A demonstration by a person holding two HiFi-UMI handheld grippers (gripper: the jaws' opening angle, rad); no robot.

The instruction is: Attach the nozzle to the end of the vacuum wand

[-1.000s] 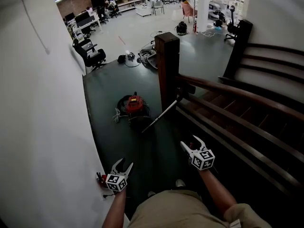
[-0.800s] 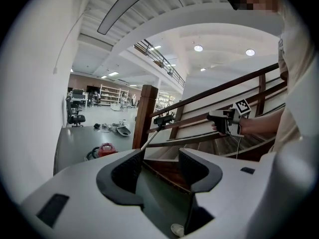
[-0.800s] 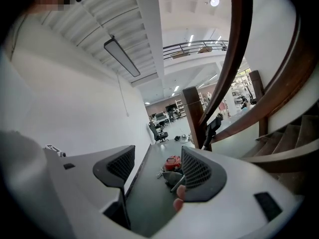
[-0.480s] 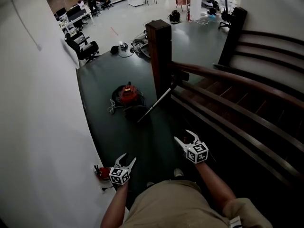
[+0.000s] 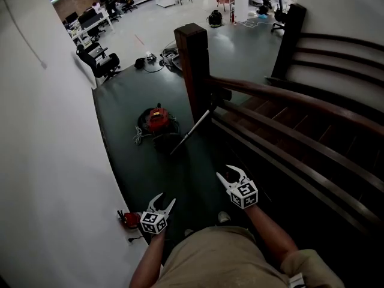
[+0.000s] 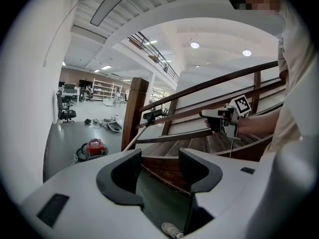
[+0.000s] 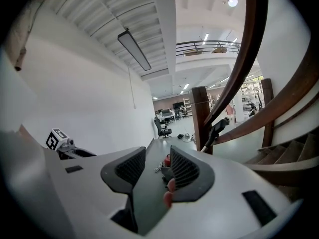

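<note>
A red canister vacuum (image 5: 159, 120) sits on the dark green floor, well ahead of both grippers. Its pale wand (image 5: 192, 128) leans up against the wooden newel post (image 5: 192, 65). A dark shape (image 5: 170, 143) lies at the wand's lower end; I cannot tell whether it is the nozzle. My left gripper (image 5: 162, 203) hangs low at the left, jaws apart and empty. My right gripper (image 5: 231, 174) is further forward beside the stairs; its jaws are closing, still apart, with nothing pressed between them. The vacuum (image 6: 94, 147) and wand (image 6: 137, 136) also show in the left gripper view.
A white wall (image 5: 48, 161) runs along the left, and a wooden staircase with curved rails (image 5: 288, 110) fills the right. A small red object (image 5: 129, 219) lies on the floor beside my left gripper. Office chairs (image 5: 96, 62) and gear stand far back.
The left gripper has moved a little to the right and lower. The right gripper has dropped slightly. The head view has shifted, so the vacuum and post sit further left.
</note>
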